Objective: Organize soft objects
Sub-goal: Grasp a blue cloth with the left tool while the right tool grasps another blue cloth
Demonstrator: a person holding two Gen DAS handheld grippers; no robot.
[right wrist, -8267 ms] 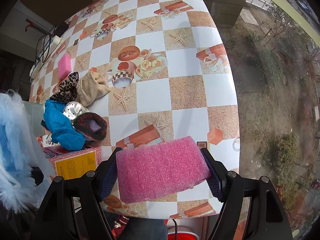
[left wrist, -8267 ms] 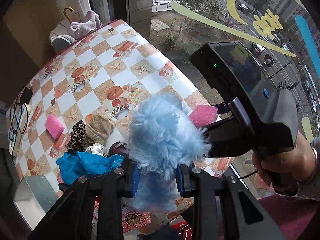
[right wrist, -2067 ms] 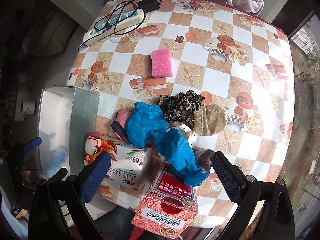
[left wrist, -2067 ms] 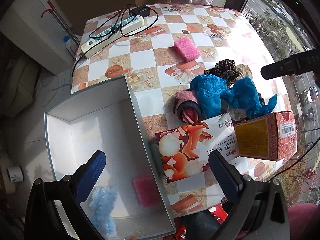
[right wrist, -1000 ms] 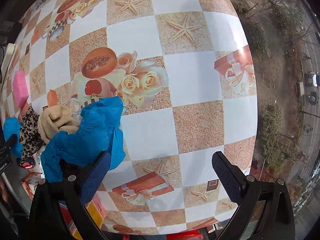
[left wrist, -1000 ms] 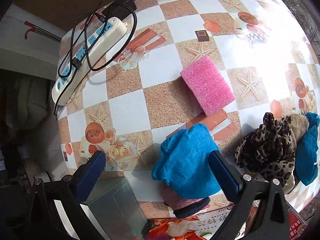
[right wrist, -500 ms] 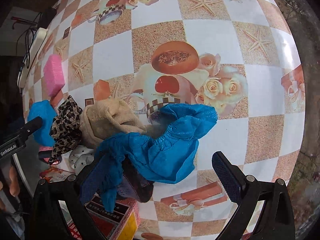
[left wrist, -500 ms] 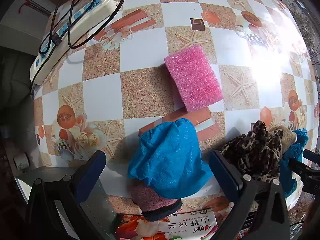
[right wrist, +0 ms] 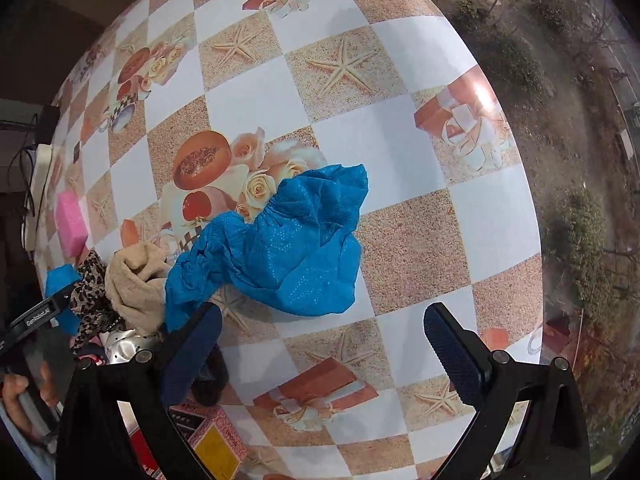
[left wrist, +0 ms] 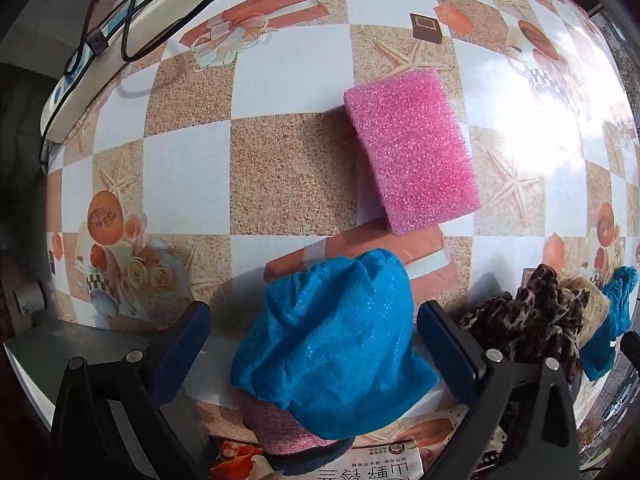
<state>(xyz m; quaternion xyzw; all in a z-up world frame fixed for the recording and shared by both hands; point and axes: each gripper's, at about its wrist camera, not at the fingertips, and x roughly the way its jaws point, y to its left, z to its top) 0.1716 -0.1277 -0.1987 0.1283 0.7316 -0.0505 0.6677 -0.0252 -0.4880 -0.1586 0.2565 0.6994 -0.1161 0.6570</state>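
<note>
My left gripper [left wrist: 316, 344] is open, its fingers on either side of a crumpled blue cloth [left wrist: 332, 344] that lies on a pink and dark knitted piece [left wrist: 288, 436]. A pink sponge [left wrist: 412, 148] rests on the checked tablecloth just beyond it. My right gripper [right wrist: 320, 344] is open too, low over a second blue cloth [right wrist: 280, 252] spread on the table ahead of its fingers. To that cloth's left sit a beige cloth [right wrist: 136, 280] and a leopard-print fabric [right wrist: 92, 296]. The leopard-print fabric [left wrist: 532, 328] also shows at the right of the left wrist view.
A white power strip [left wrist: 132, 36] with black cables lies at the table's far left corner. A printed carton [left wrist: 360, 468] and a red and yellow box [right wrist: 212, 448] stand at the near edge. The grey bin's rim [left wrist: 64, 336] shows at lower left. A hand [right wrist: 24, 396] holds the other gripper.
Both grippers have dropped closer to the table. The left now straddles its blue cloth, and the right has closed in on the second blue cloth. Both stay open.
</note>
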